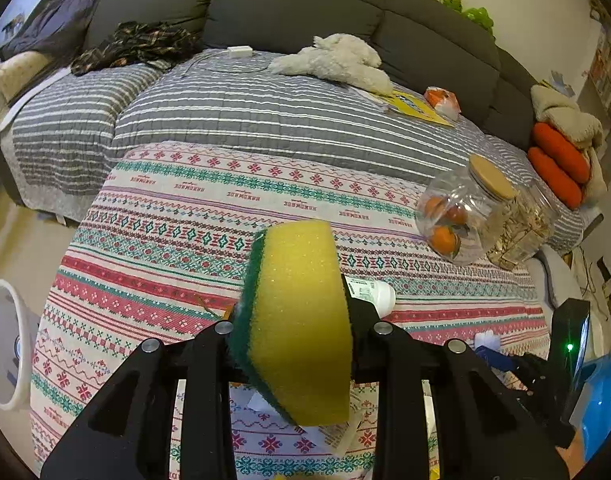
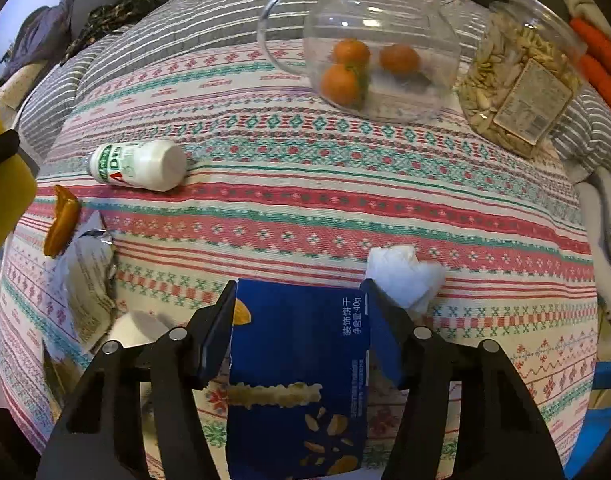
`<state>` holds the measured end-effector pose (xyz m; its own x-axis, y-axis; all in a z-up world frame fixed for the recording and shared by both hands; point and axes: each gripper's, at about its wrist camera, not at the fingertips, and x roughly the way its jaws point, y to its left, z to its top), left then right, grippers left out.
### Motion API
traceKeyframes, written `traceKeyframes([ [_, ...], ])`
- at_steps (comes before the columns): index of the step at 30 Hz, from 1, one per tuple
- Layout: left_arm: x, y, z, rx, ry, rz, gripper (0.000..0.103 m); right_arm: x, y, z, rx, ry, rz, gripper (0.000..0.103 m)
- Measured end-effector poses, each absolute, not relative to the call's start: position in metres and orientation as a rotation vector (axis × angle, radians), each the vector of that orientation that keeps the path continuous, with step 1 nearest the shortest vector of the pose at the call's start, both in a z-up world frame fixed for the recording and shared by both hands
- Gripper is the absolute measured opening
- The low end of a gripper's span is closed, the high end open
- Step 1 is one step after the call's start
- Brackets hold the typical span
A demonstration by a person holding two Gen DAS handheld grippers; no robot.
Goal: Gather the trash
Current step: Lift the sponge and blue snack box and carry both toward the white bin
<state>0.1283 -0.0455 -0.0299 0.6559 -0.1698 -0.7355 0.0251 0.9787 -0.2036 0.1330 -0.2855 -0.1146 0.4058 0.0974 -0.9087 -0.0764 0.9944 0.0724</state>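
My left gripper (image 1: pixel 293 312) is shut on a yellow and green sponge (image 1: pixel 301 320), held above the patterned tablecloth (image 1: pixel 185 248). My right gripper (image 2: pixel 299 296) has its fingers on both sides of a blue snack box (image 2: pixel 301 360) that lies on the cloth; the jaws touch its sides. A crumpled white tissue (image 2: pixel 405 276) lies just right of the box. A small white bottle (image 2: pixel 139 166) lies on its side at the left, also partly seen in the left wrist view (image 1: pixel 375 294). An orange wrapper (image 2: pixel 61 220) and a torn white wrapper (image 2: pixel 89 280) lie at the left.
A glass jar with oranges (image 2: pixel 369 56) and a jar of seeds (image 2: pixel 517 80) stand at the far side. A white bin (image 1: pixel 3 344) stands left of the table. A sofa with a striped quilt (image 1: pixel 265 112) is behind.
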Motion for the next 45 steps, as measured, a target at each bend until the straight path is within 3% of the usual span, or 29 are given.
traceKeyframes([
  [21,0.108,-0.03,-0.008,-0.185,0.779,-0.128,0.029,0.114,-0.264,-0.034,0.09,0.886,0.118,0.059],
  [45,0.078,0.064,0.023,-0.235,0.711,0.004,0.028,0.111,-0.174,0.001,0.15,0.728,0.206,0.059],
])
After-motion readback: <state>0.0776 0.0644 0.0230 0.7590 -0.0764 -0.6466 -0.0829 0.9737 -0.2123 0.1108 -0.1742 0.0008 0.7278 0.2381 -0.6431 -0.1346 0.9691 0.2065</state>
